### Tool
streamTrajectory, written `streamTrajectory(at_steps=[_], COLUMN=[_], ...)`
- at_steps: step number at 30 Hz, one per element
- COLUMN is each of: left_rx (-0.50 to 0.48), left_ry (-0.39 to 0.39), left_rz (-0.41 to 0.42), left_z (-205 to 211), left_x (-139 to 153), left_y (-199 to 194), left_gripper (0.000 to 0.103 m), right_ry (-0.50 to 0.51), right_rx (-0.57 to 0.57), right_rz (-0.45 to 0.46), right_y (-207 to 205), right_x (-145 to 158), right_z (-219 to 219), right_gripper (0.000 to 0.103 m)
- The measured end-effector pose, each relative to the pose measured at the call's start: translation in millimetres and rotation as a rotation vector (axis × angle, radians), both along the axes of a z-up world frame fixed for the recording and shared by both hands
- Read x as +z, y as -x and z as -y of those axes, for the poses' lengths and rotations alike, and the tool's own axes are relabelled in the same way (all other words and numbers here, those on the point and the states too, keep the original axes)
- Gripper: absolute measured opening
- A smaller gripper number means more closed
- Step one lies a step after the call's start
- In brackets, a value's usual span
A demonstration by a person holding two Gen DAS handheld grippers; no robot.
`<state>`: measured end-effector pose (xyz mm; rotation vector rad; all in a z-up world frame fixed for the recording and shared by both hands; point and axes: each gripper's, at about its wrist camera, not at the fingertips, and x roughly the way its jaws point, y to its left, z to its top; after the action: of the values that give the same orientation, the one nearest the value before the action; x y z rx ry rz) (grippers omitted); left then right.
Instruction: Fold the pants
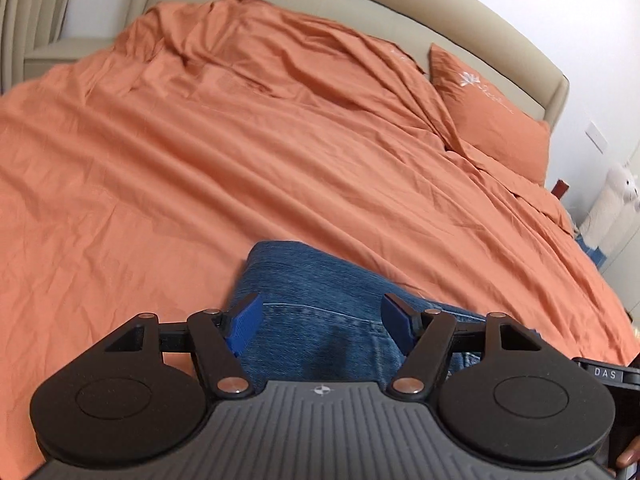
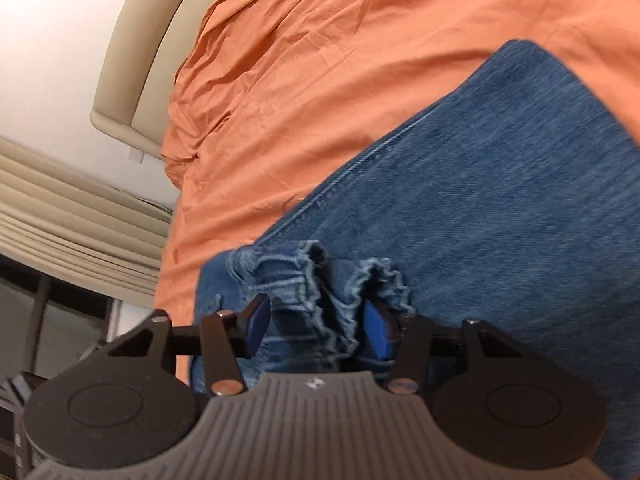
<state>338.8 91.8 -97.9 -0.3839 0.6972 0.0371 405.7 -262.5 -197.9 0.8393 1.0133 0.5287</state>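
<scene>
The jeans [image 2: 500, 208] lie on the orange bed [image 1: 200, 168], apparently doubled leg on leg. The right hand-held gripper [image 2: 316, 330] is clamped on the bunched frayed hems [image 2: 320, 280], while the left hand-held gripper [image 1: 320, 322] hovers spread apart over the denim, gripping nothing. Judging by this, the lengthwise fold is done and the crosswise folds remain

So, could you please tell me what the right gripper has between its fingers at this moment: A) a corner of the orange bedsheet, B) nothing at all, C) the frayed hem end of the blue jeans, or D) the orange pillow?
C: in the right wrist view, the right gripper is closed on the bunched, frayed hem of the jeans, which lie on the orange bedsheet.
</scene>
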Motion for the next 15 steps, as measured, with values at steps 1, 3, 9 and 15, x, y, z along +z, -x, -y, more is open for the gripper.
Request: streamTrajectory(at_steps=[1,3,9,15], left_rx=[0.002,0.016,0.054,0.037], left_ry=[-0.001,-0.026,-0.020,0.067], left_rz=[-0.007,-0.018,0.018,0.036], left_z=[-2,-3,-10,-27], left_x=[-1,-2,13,21], left_y=[-1,-1,9,21], left_gripper=[0.079,0.078,0.077,0.077], right_ry=[-0.002,0.061,0.300,0.354], right_rx=[0.004,0.013,0.044,0.075], right_rz=[-0.005,0.025,0.189,0.276], right_y=[0,3,24,28], right_x=[1,8,43,105], right_z=[-4,-16,-40,-54], right_gripper=[0.048,0.033,0.013,0.009])
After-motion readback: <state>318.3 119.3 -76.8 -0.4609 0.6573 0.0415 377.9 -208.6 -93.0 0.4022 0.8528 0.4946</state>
